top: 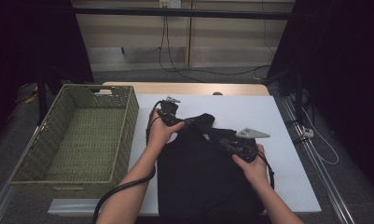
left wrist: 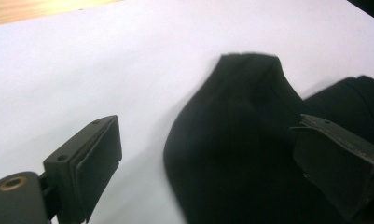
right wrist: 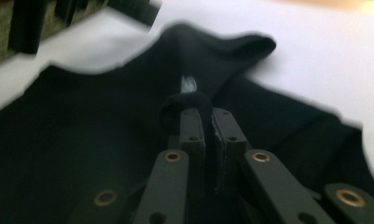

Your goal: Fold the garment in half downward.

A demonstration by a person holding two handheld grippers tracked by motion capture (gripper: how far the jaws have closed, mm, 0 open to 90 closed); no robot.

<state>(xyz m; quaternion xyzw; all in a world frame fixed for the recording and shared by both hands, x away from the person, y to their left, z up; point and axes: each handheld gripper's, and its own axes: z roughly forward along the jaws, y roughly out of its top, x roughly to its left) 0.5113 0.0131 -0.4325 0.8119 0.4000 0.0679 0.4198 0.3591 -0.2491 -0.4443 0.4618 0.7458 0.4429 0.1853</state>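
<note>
Wicker basket point(top: 127, 122) far left on the white surface point(top: 278, 135), nothing in it. Black garment point(top: 198, 177) lies near-centre. Right tongs point(right wrist: 204, 108) pinching a garment fold; left tongs point(left wrist: 208, 154) spread, straddling its far strap.

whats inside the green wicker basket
The green wicker basket holds nothing that the high view shows: just its bare woven floor. The strip of floor right behind the near wall is hidden. The black garment lies outside it, on the white table.
</note>
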